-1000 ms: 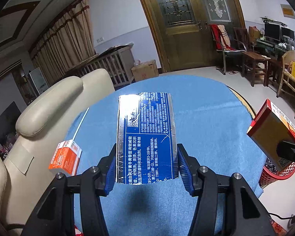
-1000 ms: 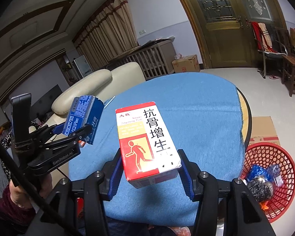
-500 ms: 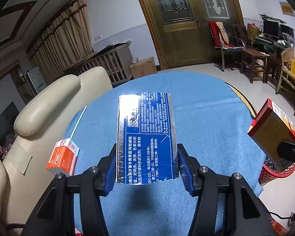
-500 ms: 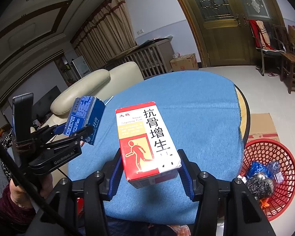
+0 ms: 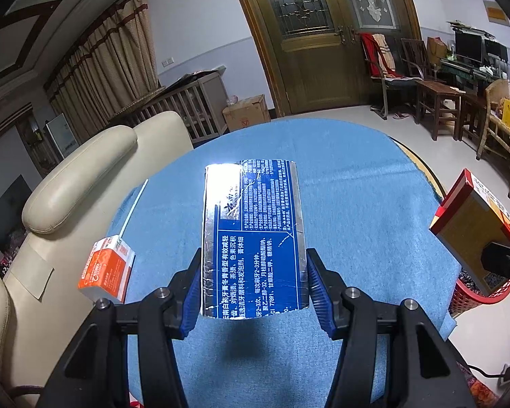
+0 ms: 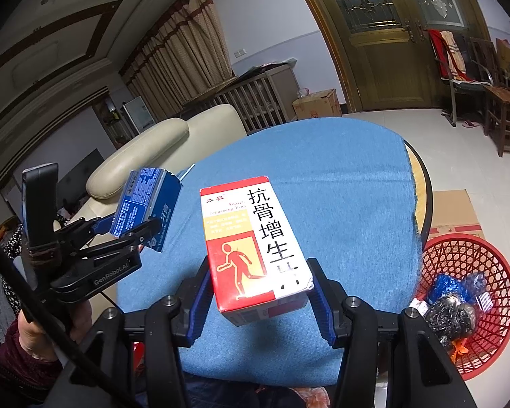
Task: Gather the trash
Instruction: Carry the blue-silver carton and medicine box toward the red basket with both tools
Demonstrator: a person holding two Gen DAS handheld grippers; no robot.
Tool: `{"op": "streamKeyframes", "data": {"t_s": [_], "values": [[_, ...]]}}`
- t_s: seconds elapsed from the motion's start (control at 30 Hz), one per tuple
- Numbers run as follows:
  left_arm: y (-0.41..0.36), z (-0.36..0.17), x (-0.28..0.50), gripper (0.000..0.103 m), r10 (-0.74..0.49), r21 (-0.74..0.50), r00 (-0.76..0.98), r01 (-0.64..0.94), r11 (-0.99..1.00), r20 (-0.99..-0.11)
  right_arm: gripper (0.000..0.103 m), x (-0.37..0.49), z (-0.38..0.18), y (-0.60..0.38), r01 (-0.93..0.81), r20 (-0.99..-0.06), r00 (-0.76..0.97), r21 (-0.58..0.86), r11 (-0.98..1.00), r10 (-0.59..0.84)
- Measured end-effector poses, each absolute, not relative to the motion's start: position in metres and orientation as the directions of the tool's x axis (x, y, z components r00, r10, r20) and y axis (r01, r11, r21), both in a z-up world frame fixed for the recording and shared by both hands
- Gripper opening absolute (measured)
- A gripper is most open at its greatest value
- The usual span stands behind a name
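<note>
My left gripper (image 5: 253, 289) is shut on a blue and silver toothpaste box (image 5: 253, 238), held above the blue tablecloth (image 5: 357, 204). The same box (image 6: 146, 207) shows at the left of the right wrist view, in the left gripper (image 6: 119, 229). My right gripper (image 6: 260, 294) is shut on a red, yellow and white medicine box (image 6: 255, 244); its brown end (image 5: 472, 238) appears at the right edge of the left wrist view. A small orange and white box (image 5: 105, 272) lies at the cloth's left edge. A red mesh basket (image 6: 469, 255) stands on the floor to the right.
The basket holds blue wrappers and dark crumpled trash (image 6: 452, 309). A cream armchair (image 5: 78, 176) stands close on the left of the round table. A flat cardboard sheet (image 6: 452, 214) lies behind the basket. Wooden chairs (image 5: 435, 102) and a door stand further back.
The left wrist view has shifted slightly, so the orange box sits a little lower and further left. Both grips are unchanged.
</note>
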State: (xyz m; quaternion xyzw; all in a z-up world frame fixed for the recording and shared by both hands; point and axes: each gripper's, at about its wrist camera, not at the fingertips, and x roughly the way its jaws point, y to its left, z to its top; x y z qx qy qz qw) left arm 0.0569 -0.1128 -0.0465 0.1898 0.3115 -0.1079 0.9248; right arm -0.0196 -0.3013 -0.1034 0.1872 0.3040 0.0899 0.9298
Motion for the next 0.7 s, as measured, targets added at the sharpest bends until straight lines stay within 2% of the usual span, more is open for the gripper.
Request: {"op": "streamKeyframes", "data": {"t_s": [0.7], "values": [[-0.116, -0.0537, 0.0661, 0.057, -0.083, 0.291, 0.767, 0.338, 0.895, -0.636, 0.055, -0.0193, -0.1043, -0.3064, -0.029, -0.536, 0.798, 0.424, 0.905, 0.276]]}}
